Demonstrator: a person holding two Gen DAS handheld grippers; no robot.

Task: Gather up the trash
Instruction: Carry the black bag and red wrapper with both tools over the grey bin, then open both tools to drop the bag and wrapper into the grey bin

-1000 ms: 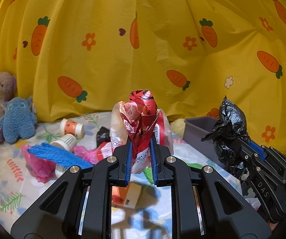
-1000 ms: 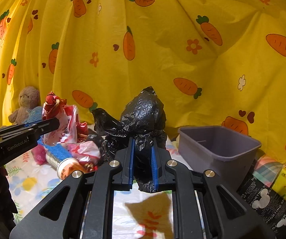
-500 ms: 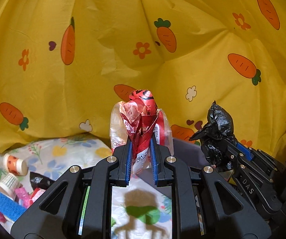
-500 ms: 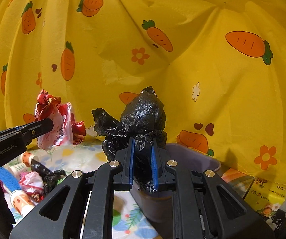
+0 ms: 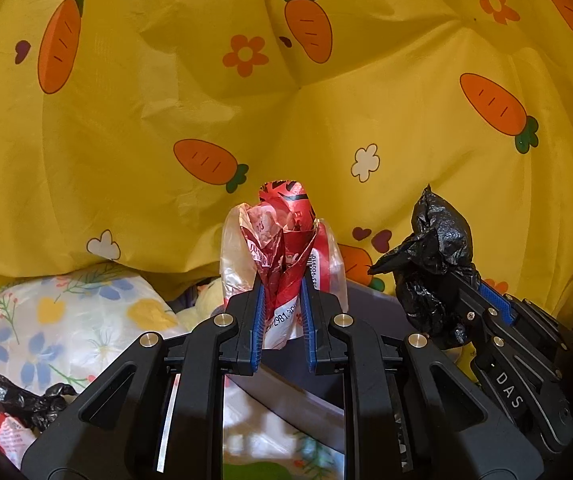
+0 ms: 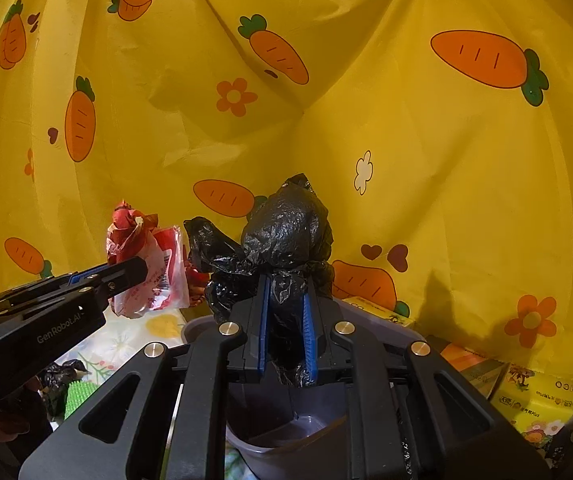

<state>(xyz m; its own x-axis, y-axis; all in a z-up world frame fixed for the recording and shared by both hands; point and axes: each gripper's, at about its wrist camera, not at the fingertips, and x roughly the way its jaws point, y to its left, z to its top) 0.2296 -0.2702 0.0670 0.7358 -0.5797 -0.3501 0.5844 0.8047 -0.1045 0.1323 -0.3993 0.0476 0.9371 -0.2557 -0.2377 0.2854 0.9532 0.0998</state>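
The left gripper [image 5: 282,312] is clamped on a crumpled red-and-white plastic bag [image 5: 282,248], which stands up between its blue-lined fingers and bulges past their tips. Just to its right, the right gripper [image 6: 285,324] is clenched on a wad of black plastic bag [image 6: 286,236] that rises above its fingertips and hangs a little below them. Directly beneath the right gripper sits the grey bin [image 6: 286,436], its open inside showing between the fingers.

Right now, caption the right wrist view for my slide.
Right gripper holds a crumpled black bag over the grey bin.
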